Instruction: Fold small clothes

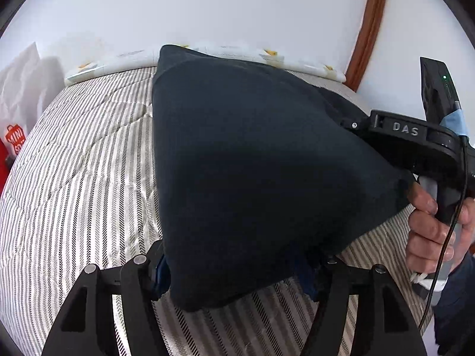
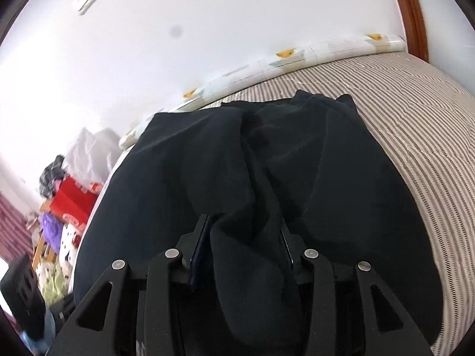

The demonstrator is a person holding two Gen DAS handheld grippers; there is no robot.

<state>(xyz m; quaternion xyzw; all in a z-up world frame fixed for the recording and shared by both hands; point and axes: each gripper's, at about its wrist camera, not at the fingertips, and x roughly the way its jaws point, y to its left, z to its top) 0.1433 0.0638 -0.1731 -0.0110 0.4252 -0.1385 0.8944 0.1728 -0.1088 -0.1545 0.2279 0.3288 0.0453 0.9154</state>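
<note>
While the dark garment [image 1: 252, 163] hangs stretched above the striped bed [image 1: 83, 163], the left claw [image 1: 240, 267] is clamped on its near lower edge, fingers narrowed around a bunched fold. The right claw [image 2: 243, 237] likewise pinches a thick ridge of the same cloth between its pads. Farther off, the cloth's far end rests on the bed near a patterned bolster [image 2: 297, 56] along the white wall [image 2: 207, 14].

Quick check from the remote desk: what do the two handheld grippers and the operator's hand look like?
Both the left gripper and right gripper are matte black with silver pivot bolts and blue-lined fingers. The right one bears "DAS" lettering, a green light, blue tape and a black cable. The bare right hand has a dark blue sleeve.
</note>
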